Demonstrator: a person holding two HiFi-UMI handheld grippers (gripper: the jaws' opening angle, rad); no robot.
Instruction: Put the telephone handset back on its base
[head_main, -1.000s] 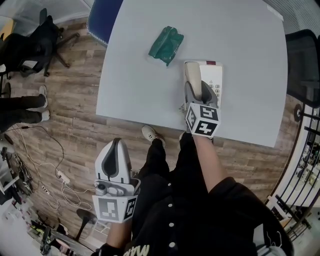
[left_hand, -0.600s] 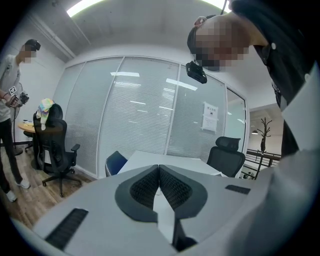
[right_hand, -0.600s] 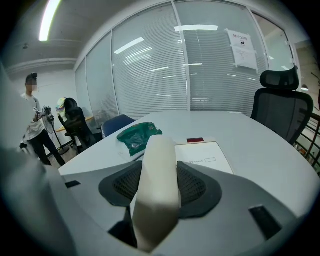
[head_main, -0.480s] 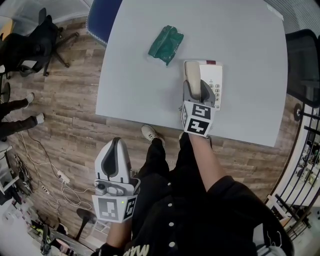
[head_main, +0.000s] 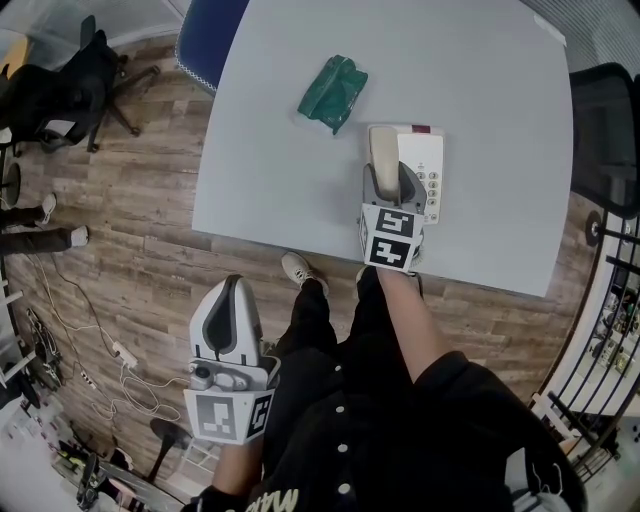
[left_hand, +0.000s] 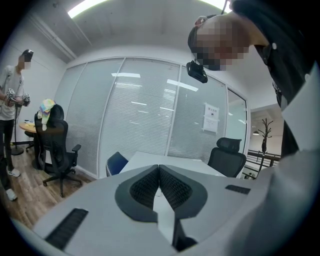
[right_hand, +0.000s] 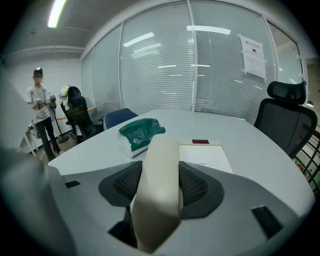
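Cream telephone handset (head_main: 383, 150) clamped in the right claw (head_main: 390, 180) at its base (head_main: 425, 165)

Cream plastic fills the gap between the right claw's jaws. In the right gripper view both ribbed pads press on the sides of the handset, so the claw is clenched on it, gripping near its nearer end. The far end points toward 12 o'clock. In the head view the handset lies lengthwise along the 9 o'clock side of the white base, with the keypad showing at the base's 3 o'clock side. Whether it is fully seated or just above the base cannot be told.

The base sits on the pale grey desk (head_main: 490, 90) near its 6 o'clock edge. A crumpled green packet (head_main: 333, 88) lies on the desk at 10 o'clock from the base, apart from it.

The left claw (head_main: 231, 285) hangs off the desk at about 7 o'clock from the base, over the wooden floor (head_main: 130, 200) beside the person's leg. The left gripper view shows its jaws pressed together with nothing between them.

A blue chair (head_main: 205, 35) stands at the desk's 11 o'clock corner and a black office chair (head_main: 605, 120) at its 3 o'clock side. Another person (right_hand: 42, 117) stands well off at 9 o'clock in the right gripper view
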